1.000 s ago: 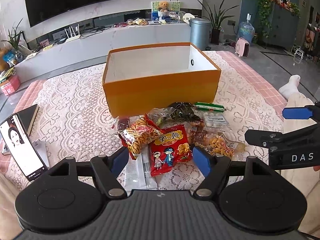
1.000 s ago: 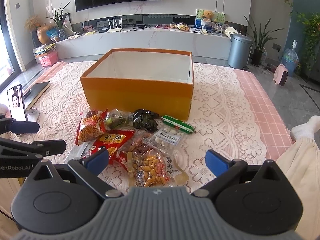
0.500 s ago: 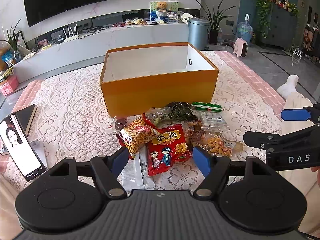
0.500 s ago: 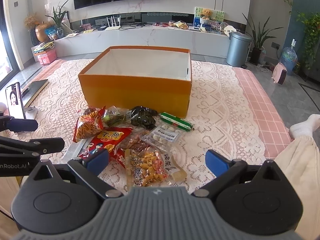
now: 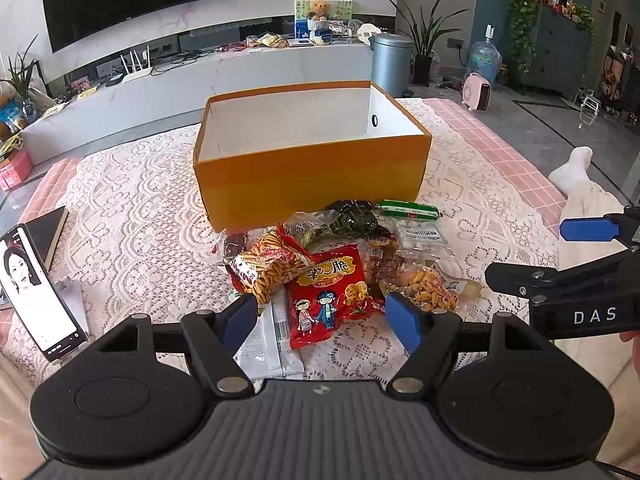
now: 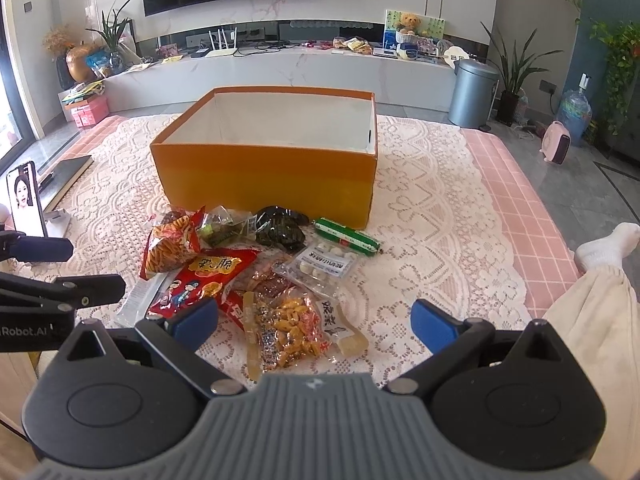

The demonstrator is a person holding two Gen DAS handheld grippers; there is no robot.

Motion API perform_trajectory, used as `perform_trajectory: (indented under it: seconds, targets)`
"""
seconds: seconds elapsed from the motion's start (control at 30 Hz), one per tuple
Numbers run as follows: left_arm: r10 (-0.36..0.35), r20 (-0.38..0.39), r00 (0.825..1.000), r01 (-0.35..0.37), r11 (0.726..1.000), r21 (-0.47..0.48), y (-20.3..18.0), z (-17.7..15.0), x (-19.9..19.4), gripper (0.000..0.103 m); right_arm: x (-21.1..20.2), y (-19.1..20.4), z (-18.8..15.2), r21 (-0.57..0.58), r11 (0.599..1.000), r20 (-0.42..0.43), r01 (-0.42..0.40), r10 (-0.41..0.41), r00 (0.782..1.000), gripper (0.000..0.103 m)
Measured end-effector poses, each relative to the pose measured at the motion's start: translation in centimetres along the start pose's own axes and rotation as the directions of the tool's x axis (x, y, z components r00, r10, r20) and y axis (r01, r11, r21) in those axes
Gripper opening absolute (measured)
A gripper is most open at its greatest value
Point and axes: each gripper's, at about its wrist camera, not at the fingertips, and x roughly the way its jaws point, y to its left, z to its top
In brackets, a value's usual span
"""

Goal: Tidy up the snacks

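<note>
Snack packets lie heaped at frame centre on the lace-covered counter, just before the empty orange box, while left gripper and right gripper hover spread wide, empty, positioned for a first pick.

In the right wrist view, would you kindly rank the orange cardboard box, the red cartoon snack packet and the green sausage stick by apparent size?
1. Orange cardboard box, clearly largest.
2. Red cartoon snack packet, though it lies nearer the camera.
3. Green sausage stick, smallest.
</note>
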Motion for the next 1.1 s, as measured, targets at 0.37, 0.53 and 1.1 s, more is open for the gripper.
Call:
perform_trajectory:
  seconds: [0.37,0.53,1.1]
  targets:
    - [-0.007,-0.007,1.0,0.007,1.0,-0.003,0.0,-0.1,0.1,0.086,0.1,0.0,-0.1,-0.004,1.0,-0.007,0.002,-0.002,1.0,0.099]
    - [-0.008,-0.007,1.0,0.008,1.0,-0.004,0.0,-0.2,0.2,0.086,0.2,0.1,-0.1,-0.007,1.0,-0.012,0.003,-0.003,1.0,0.099]
    - [-0.178,-0.035,0.983,0.178,0.984,-0.011,1.7,-1.6,3.0,0.064,4.0,-2.0,-1.7,0.059,0.996,-0.07,-0.071,0.075,0.995,0.098]
